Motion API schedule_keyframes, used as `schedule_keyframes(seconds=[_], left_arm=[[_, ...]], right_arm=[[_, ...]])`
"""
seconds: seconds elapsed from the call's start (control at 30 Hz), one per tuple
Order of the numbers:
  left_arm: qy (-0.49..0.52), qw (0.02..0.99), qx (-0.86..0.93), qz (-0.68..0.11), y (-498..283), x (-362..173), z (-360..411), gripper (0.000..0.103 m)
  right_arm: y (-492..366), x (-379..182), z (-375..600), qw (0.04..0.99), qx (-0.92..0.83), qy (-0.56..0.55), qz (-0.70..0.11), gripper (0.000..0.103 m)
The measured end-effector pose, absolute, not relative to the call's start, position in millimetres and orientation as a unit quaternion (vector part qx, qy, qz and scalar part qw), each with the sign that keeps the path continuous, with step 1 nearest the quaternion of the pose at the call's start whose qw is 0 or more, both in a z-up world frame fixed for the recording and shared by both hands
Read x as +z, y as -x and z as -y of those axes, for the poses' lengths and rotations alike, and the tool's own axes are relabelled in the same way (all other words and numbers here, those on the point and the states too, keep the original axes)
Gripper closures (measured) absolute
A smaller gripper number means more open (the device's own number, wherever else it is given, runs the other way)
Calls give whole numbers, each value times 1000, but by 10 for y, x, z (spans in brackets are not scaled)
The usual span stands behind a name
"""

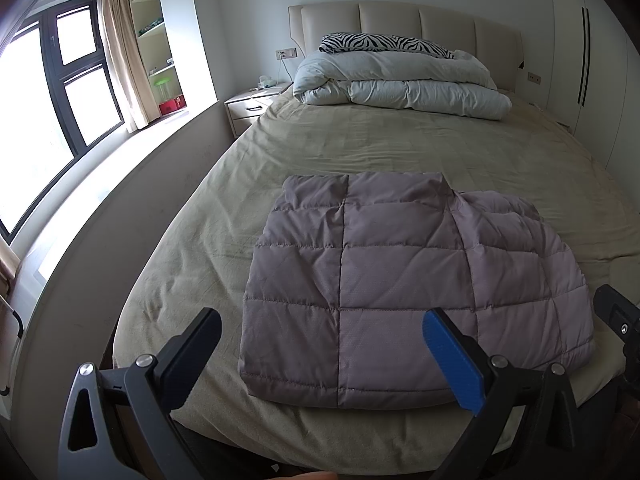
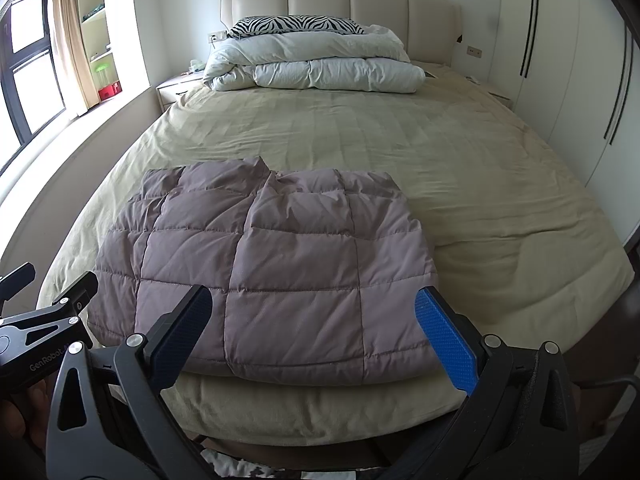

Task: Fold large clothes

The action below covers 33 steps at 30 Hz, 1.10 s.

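Note:
A mauve quilted puffer garment [image 1: 404,284] [image 2: 276,264] lies folded into a rough rectangle near the foot of the bed. My left gripper [image 1: 320,332] hovers open just short of its near edge, nothing between the fingers. My right gripper [image 2: 312,312] is also open, held over the garment's near edge with empty jaws. In the right wrist view the left gripper [image 2: 52,304] shows at the left edge, beside the garment. A black part of the right gripper [image 1: 616,312] peeks in at the right edge of the left wrist view.
The bed's beige sheet [image 1: 360,144] [image 2: 460,168] spreads beyond the garment. A folded white duvet [image 1: 404,84] [image 2: 316,64] and a zebra pillow [image 1: 384,44] sit at the headboard. A nightstand [image 1: 250,108] and window [image 1: 60,92] are left, wardrobe doors [image 2: 568,60] right.

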State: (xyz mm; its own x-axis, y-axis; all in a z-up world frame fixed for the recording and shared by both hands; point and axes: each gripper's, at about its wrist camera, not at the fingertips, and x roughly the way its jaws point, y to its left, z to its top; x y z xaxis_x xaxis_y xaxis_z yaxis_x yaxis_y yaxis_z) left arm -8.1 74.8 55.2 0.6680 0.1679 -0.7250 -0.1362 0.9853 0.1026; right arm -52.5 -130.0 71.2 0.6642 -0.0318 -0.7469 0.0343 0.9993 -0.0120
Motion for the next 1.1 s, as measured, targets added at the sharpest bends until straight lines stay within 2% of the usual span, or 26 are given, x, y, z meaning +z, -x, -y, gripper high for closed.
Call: schedule_keyframes(seconds=[1.1], left_arm=[[-17, 913, 80, -401, 87, 533, -749, 0]], right_arm=[[537, 713, 1279, 912, -20, -2, -411, 0]])
